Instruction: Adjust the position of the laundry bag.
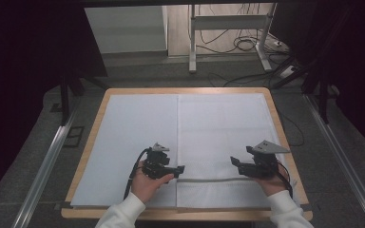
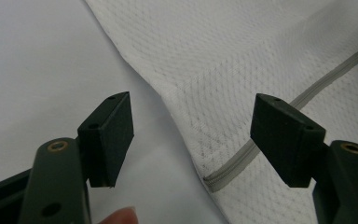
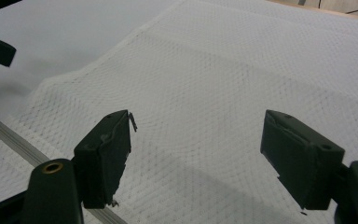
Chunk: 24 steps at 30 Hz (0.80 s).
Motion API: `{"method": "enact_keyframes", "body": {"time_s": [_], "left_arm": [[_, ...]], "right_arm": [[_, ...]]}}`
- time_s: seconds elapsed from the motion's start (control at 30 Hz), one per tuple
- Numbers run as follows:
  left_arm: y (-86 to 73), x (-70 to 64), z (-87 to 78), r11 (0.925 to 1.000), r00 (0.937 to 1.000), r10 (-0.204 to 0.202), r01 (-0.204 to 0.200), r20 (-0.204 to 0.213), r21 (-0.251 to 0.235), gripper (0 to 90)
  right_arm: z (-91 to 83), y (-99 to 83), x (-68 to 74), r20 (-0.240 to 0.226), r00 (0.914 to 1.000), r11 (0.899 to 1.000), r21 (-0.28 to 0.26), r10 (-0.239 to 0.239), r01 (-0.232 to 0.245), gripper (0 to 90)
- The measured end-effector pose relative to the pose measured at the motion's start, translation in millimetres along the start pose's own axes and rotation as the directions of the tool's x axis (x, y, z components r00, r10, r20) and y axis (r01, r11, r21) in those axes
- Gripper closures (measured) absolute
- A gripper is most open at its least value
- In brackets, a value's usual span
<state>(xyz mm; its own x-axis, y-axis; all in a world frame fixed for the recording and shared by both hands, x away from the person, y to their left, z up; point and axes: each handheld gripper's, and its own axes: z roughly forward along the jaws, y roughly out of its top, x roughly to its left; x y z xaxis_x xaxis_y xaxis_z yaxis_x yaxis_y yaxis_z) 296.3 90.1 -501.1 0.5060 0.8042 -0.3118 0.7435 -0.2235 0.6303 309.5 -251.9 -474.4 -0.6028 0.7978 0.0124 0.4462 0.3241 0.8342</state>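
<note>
In the high view a white mesh bag (image 1: 223, 142) lies flat on the right half of a white sheet (image 1: 133, 137) that covers the wooden table (image 1: 97, 118). A grey zipper (image 1: 214, 180) runs across the bag near its front edge. The left gripper (image 1: 180, 168) hovers at the zipper's left end, the right gripper (image 1: 234, 162) just above its right end, each held by a hand in a white sleeve.

In the left gripper view the jaws stand wide apart over the bag's left edge (image 2: 168, 98); the zipper's end (image 2: 214, 179) lies between them (nearer the right-hand jaw), untouched.

In the right gripper view the jaws are likewise spread with nothing between them but mesh (image 3: 223, 93); the zipper (image 3: 18, 142) passes under the left-hand jaw. No writing or label is legible anywhere.
</note>
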Motion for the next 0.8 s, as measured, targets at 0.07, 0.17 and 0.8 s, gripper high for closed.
{"method": "enact_keyframes", "body": {"time_s": [0.07, 0.17, 0.8], "left_arm": [[0.0, 0.6, 4.7, 0.9999, 1.0, -0.003, 0.003, -0.004, 0.012, 32.0], [1.1, 3.5, 11.3, 0.9994, 0.9996, -0.027, 0.027, 0.01, 0.02, 35.3], [-2.8, 11.7, 27.9, 0.995, 0.993, -0.092, 0.089, 0.074, 0.044, 49.0]], "right_arm": [[0.0, -0.1, -0.1, 0.0, 1.0, 1.0, 0.001, -0.001, 0.001, 23.8], [-0.3, -0.1, -0.4, 0.007, 1.0, 1.0, 0.0, -0.004, 0.004, 23.8], [-4.4, 1.6, -4.6, 0.029, 0.9995, 1.0, -0.015, 0.009, -0.009, 23.8]]}}
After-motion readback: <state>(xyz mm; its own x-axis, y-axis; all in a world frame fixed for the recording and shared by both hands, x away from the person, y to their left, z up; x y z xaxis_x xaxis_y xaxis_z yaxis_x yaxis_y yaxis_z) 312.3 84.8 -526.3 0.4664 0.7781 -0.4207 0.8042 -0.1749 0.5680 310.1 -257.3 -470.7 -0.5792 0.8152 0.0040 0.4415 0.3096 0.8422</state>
